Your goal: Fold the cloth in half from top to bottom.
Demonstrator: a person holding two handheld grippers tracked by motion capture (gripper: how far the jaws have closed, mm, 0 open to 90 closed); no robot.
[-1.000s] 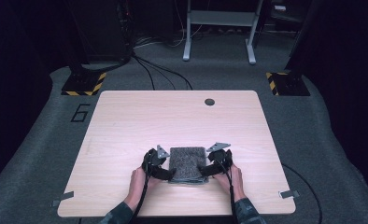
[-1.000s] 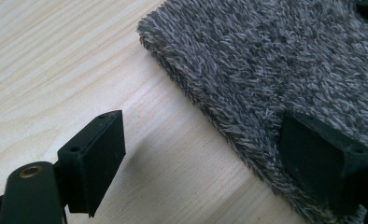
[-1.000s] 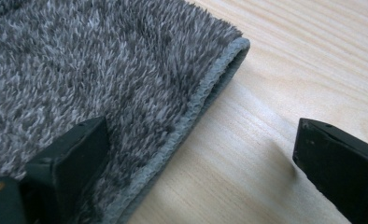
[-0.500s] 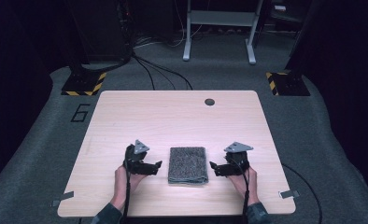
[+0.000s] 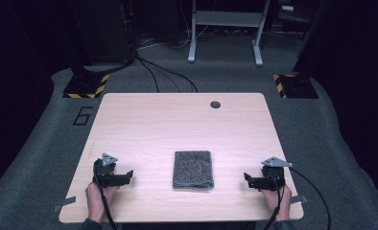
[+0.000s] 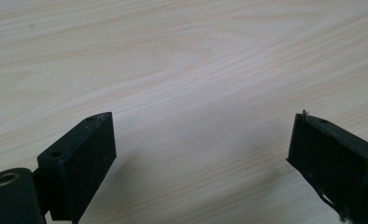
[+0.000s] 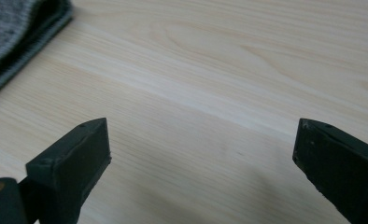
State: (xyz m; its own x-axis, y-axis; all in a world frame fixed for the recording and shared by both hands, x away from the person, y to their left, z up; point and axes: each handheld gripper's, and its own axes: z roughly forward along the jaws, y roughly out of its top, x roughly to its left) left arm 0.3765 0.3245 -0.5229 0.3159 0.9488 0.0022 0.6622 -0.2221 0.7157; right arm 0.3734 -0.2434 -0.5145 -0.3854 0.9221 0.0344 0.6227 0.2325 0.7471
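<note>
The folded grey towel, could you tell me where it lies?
In the high view the folded grey towel lies near the table's front edge, between both grippers, touching neither.

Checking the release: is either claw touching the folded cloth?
Apart. The high view shows bare table between the folded cloth and the left claw and right claw.

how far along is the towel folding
Done, it seems: the grey towel lies folded into a neat rectangle on the table. In hand: nothing. The left gripper and right gripper sit apart from it on either side, jaws open and empty; the left jaws have just been opening. Left: likely nothing, unless another fold is wanted.
</note>
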